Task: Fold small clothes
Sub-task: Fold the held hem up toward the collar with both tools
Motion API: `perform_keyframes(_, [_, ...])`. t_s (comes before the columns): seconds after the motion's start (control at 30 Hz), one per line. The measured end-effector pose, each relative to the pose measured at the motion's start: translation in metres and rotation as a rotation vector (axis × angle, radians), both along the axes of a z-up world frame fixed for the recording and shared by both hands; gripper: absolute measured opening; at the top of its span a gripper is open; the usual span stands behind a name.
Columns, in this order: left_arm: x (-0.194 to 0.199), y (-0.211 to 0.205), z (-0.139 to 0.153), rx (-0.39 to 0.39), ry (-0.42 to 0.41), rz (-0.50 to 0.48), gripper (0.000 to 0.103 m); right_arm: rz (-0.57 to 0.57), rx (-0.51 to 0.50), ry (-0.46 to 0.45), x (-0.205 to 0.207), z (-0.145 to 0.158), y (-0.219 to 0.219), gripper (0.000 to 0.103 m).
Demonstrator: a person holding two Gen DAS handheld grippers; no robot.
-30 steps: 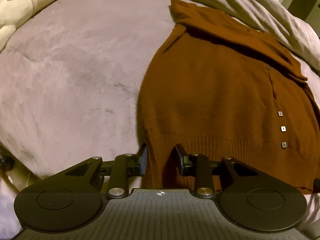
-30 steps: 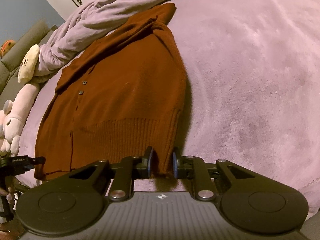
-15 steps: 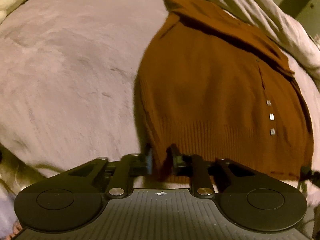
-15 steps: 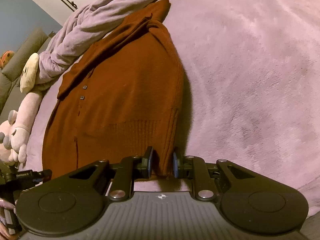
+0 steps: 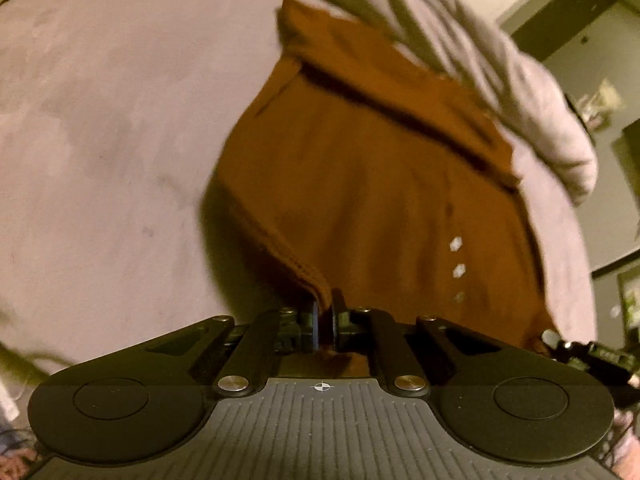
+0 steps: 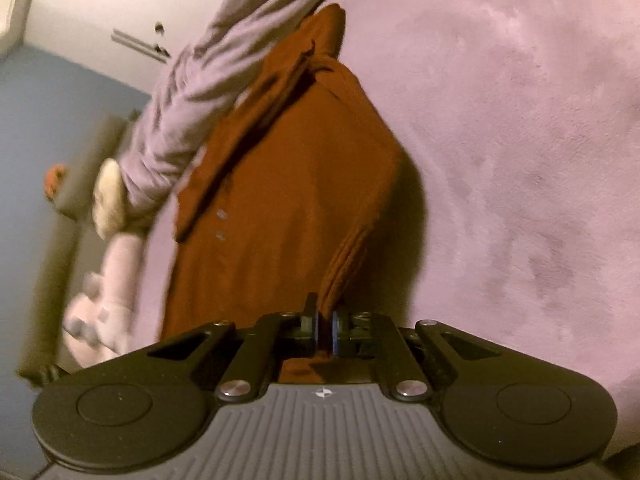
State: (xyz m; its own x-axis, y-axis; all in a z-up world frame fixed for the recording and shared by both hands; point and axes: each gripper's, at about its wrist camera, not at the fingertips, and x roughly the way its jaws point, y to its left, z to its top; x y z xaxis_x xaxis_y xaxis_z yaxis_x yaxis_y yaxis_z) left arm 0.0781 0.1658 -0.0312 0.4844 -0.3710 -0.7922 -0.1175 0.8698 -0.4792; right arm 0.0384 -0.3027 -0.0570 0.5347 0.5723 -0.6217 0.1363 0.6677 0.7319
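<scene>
A wide, pale mauve plush bedspread (image 6: pixel 520 128) is filling most of both wrist views, and a rumpled grey-lilac quilt (image 5: pixel 480 80) is lying bunched along its far edge. On the bedspread a rust-brown knitted cardigan with small pale buttons (image 5: pixel 380 184) is lying mostly flat, its collar end reaching toward the quilt and its ribbed hem nearest the cameras. Beyond the quilt, in the right wrist view, a cream and pale pink soft toy (image 6: pixel 108 240) is resting at the edge of the bed, blurred.

Both black two-finger grippers are pointing steeply down and forward at the hem. The left gripper (image 5: pixel 325 322) is sitting at the hem's left corner; its jaws have just been closing and are now pinching the ribbed edge, which is rising from the bedspread in a taut ridge running up to the pads. The right gripper (image 6: pixel 326 326) is at the hem's right corner; its jaws have also just been closing and are clamped on a gathered fold of ribbing that is standing up out of the pads. Between the two grips the cardigan's lower edge is lifting, casting a dark shadow on the bedspread along each side. Three buttons are showing near the hem in the left wrist view, two in the right.
</scene>
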Motion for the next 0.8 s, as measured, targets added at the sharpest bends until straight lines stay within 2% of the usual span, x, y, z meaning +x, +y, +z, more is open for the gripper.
perform_keyframes(0.23, [0.040, 0.010, 0.036, -0.041, -0.116, 0.051, 0.007, -0.010, 0.033, -0.087, 0.040, 0.028, 0.007, 0.005])
perform_keyframes(0.4, [0.079, 0.009, 0.058, -0.021, -0.200, 0.077, 0.007, -0.010, -0.034, -0.178, 0.080, 0.050, 0.016, 0.005])
perform_keyframes(0.5, [0.106, 0.006, 0.061, 0.000, -0.215, 0.106, 0.007, -0.028, -0.084, -0.206, 0.107, 0.055, 0.021, 0.005])
perform_keyframes(0.67, [0.147, -0.002, 0.054, 0.103, -0.220, 0.142, 0.007, -0.044, -0.253, -0.260, 0.152, 0.058, 0.036, 0.005])
perform_keyframes(0.8, [0.167, -0.010, 0.040, 0.215, -0.219, 0.143, 0.007, -0.003, -0.422, -0.310, 0.182, 0.054, 0.055, 0.005])
